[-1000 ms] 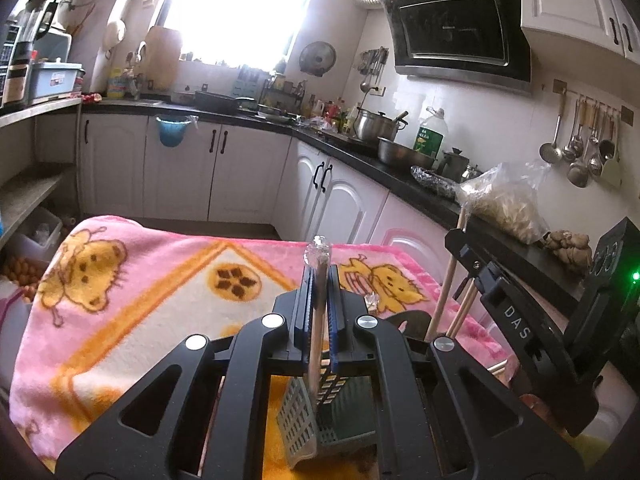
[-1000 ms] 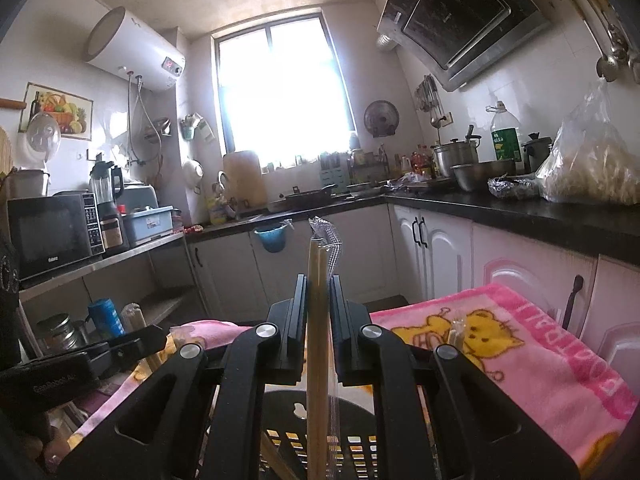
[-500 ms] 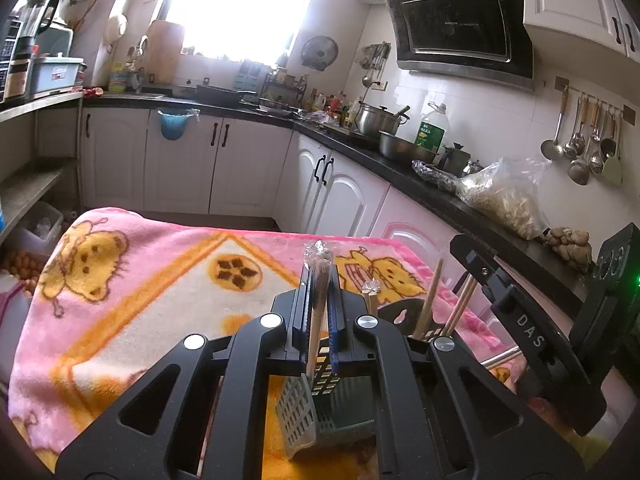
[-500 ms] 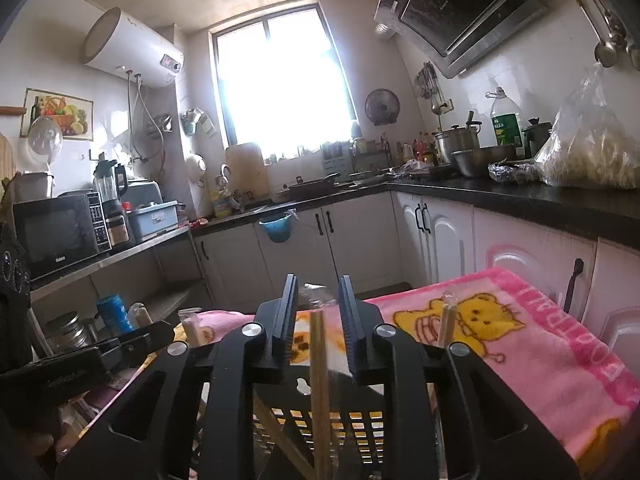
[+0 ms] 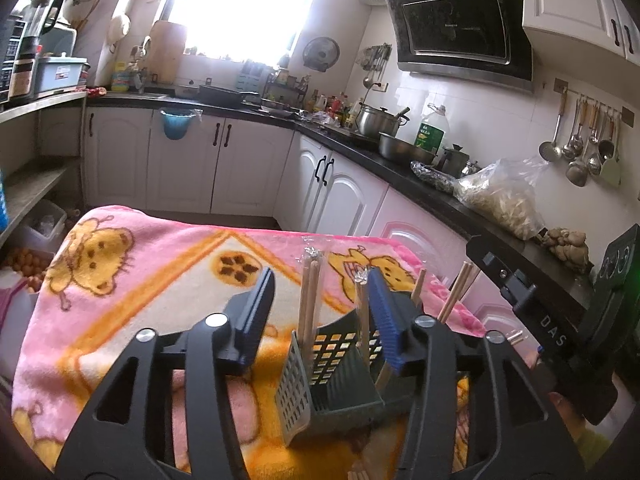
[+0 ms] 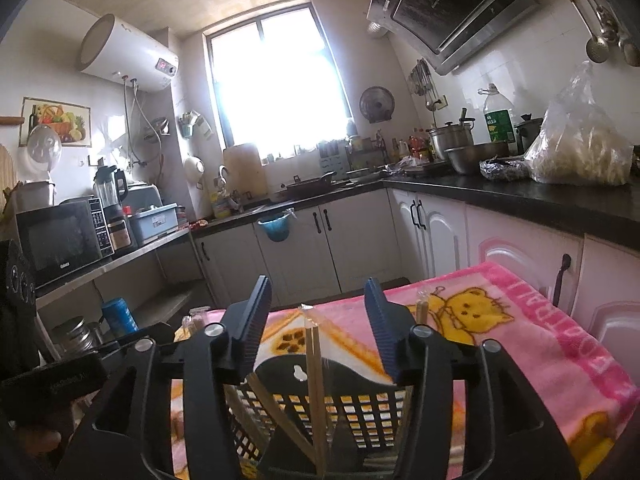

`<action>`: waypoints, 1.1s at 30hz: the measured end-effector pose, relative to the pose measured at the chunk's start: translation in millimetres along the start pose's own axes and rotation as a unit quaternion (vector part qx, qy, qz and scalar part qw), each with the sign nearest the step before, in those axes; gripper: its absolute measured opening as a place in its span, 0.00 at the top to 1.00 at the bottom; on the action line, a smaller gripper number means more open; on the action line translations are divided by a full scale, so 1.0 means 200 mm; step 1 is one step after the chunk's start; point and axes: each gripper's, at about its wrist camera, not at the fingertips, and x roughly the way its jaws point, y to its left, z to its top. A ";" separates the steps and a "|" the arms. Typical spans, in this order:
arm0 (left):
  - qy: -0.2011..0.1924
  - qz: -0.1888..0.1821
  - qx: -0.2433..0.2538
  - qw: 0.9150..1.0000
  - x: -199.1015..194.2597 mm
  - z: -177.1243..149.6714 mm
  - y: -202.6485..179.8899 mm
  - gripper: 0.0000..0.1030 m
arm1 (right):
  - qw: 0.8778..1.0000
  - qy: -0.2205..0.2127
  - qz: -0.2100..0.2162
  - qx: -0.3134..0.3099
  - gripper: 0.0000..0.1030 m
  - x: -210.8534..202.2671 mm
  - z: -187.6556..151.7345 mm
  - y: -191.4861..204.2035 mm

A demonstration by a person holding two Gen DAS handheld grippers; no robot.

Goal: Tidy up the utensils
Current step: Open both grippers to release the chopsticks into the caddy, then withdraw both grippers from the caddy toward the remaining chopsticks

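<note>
Chopsticks (image 5: 310, 300): wrapped pairs standing upright in the slotted utensil basket (image 5: 336, 384), which sits on the pink blanket-covered surface (image 5: 120, 280). Left claw (image 5: 320, 312): spread wide, released, straddling one pair above the basket. Right claw (image 6: 316, 328): likewise spread, grasping nothing; a pair (image 6: 314, 380) stands free between its jaws inside the basket. Progress, judged: several pairs are stowed; none visible loose beside the basket, so little seems left.

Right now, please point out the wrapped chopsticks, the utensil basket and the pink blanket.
wrapped chopsticks (image 5: 310, 300), left wrist view, middle of the shafts
utensil basket (image 5: 296, 396), left wrist view, pale perforated side wall
pink blanket (image 6: 540, 344), right wrist view, bare pink border
</note>
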 end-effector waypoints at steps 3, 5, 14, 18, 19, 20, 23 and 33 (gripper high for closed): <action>0.006 -0.002 -0.001 1.000 -0.03 -0.01 -0.01 0.43 | 1.000 0.006 0.000 0.000 0.51 -0.04 -0.01 0.00; 0.007 0.000 -0.001 1.000 -0.05 -0.03 -0.02 0.39 | 1.000 0.010 0.001 0.000 0.49 -0.07 -0.01 -0.01; 0.019 0.004 0.005 1.000 -0.16 -0.10 -0.07 0.18 | 1.000 0.028 -0.006 -0.001 0.44 -0.25 -0.04 -0.05; 0.022 0.000 0.008 1.000 -0.21 -0.14 -0.10 0.17 | 0.999 0.037 -0.009 -0.005 0.44 -0.33 -0.07 -0.07; 0.023 -0.002 0.007 1.000 -0.22 -0.15 -0.11 0.17 | 0.999 0.040 -0.011 -0.006 0.44 -0.35 -0.08 -0.07; 0.024 -0.004 0.007 1.000 -0.24 -0.16 -0.11 0.17 | 0.999 0.044 -0.012 -0.006 0.44 -0.38 -0.09 -0.08; 0.028 -0.007 0.009 1.000 -0.26 -0.19 -0.14 0.17 | 0.998 0.054 -0.017 -0.009 0.44 -0.43 -0.12 -0.10; 0.041 -0.015 0.011 0.999 -0.33 -0.30 -0.24 0.17 | 0.996 0.076 -0.029 -0.021 0.44 -0.62 -0.18 -0.13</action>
